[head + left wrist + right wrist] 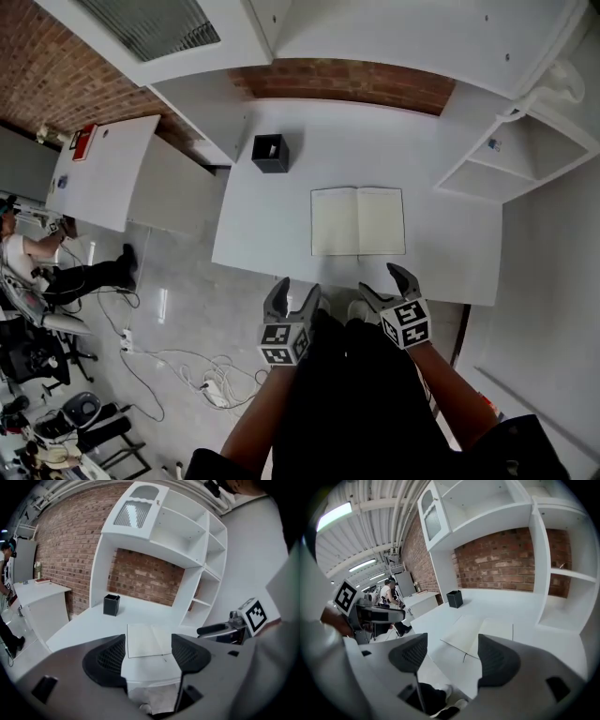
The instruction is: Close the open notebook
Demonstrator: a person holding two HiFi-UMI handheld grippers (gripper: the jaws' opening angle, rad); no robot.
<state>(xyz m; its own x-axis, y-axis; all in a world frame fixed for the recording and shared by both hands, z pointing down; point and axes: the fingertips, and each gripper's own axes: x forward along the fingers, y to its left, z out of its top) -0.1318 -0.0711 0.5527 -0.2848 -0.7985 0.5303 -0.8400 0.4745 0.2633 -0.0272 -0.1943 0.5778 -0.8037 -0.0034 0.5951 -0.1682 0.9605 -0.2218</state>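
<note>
The open notebook (358, 221) lies flat with blank cream pages on the white desk (281, 225), close to its near edge. It also shows ahead between the jaws in the left gripper view (147, 640) and the right gripper view (480, 633). My left gripper (293, 294) hangs short of the desk's near edge, below the notebook's left side, jaws apart and empty. My right gripper (382, 280) hovers at the near edge below the right page, also open and empty. Neither touches the notebook.
A black square pen holder (270, 153) stands at the desk's back left. White shelving (511, 155) rises at the right, a brick wall (347, 82) behind. A second white table (103, 169) stands left, cables (202, 380) lie on the floor, and a person (37, 267) sits far left.
</note>
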